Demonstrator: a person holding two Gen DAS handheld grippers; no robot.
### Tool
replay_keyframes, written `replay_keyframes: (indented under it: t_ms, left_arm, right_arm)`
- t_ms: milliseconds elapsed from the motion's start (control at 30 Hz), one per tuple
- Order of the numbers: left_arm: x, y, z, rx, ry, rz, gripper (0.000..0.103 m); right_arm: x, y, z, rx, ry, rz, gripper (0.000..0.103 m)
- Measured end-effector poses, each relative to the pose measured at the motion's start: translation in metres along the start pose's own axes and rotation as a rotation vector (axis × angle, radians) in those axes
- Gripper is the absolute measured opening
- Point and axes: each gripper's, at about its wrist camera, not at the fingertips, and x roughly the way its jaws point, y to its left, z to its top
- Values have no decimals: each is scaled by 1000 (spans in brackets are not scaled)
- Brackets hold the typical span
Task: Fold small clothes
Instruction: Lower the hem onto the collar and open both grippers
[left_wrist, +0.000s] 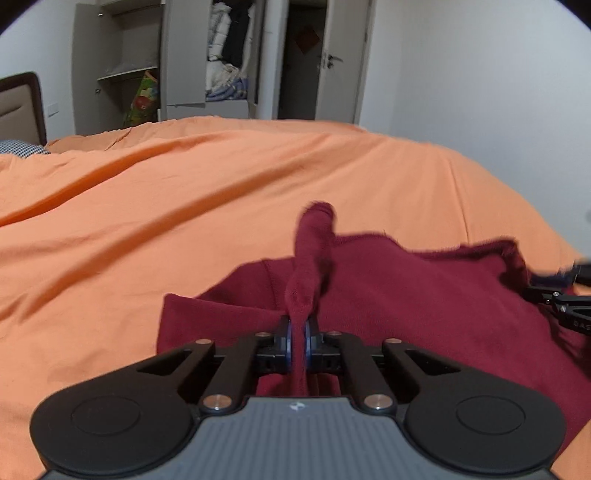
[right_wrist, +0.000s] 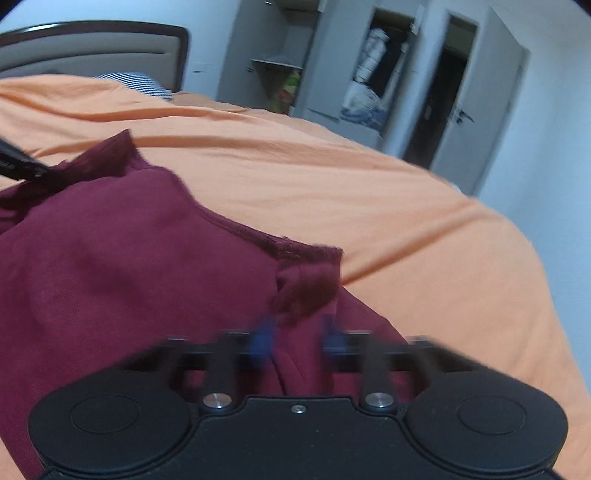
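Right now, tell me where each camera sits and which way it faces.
Left wrist: behind the left gripper, facing across the orange bed to the wardrobe; fingers pinch the maroon shirt.
Right wrist: behind the right gripper, blurred, fingers parted over the shirt, toward the headboard.
Shared: shirt, bed, wardrobe; each glimpses the other gripper.

Left wrist view: set low behind the left gripper, facing forward along its jaws, close over the maroon garment on the orange bed; wardrobe and door at the far wall, headboard at left edge.

Right wrist view: behind the right gripper, tilted, equally close, blurred.

Shared: garment, bed, wardrobe, door, headboard. Each view catches the other gripper at its edge: the right one at the left view's right margin, the left one at the right view's upper left.
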Motion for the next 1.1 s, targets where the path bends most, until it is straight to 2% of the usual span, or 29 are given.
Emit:
replay_keyframes:
  t_ms: [67,133,267,400,433,500,533,567,600,633,700,767,900,1000,1100]
  left_arm:
    - [-14,11,3,-56,-38,-22,5]
    - [-21,23,5,-116,-43,-17,5]
    - [-7,45,-1,-232,17,-17,5]
    - [7,58,-12,-338,62,-38,6]
    - [6,59,-14,-354,60,-45,7]
    - [0,61,-16,-368,56,-55,11]
    - [-4,63,-16,-371,50,-52,25]
    - [-8,64,-17,-370,42,-53,42]
    - [-14,66,-18,-368,32,-50,51]
    - [-20,66,-20,-366,21,-46,60]
    - [-33,65,-24,-353,6,-48,62]
    - [-47,63,-33,-341,-9,-43,71]
    - [-75,55,-59,-319,-31,-28,73]
    - [-87,43,-77,-302,-29,-8,71]
    - [-93,33,-90,-292,-10,12,56]
  right_arm:
    - [-3,-16,-1,91,-15,-1,4]
    - [-7,-34,-2,202,-30,-9,4]
    - [-5,-73,-10,414,-20,-31,3]
    - [7,-102,-32,601,34,-18,1]
    - [9,-107,-37,631,48,-18,5]
    - [3,-117,-47,706,35,15,13]
    - [-4,-120,-50,729,16,28,15]
    - [-12,-119,-51,725,3,26,16]
    - [-20,-115,-51,706,-6,21,26]
    - [-30,-111,-52,681,-19,21,42]
    - [-50,-100,-56,641,-52,30,63]
    - [-71,-85,-63,597,-85,44,67]
    - [-107,-51,-79,565,-112,58,70]
    - [-120,-30,-91,571,-99,81,70]
    - [-128,-9,-98,535,-79,50,68]
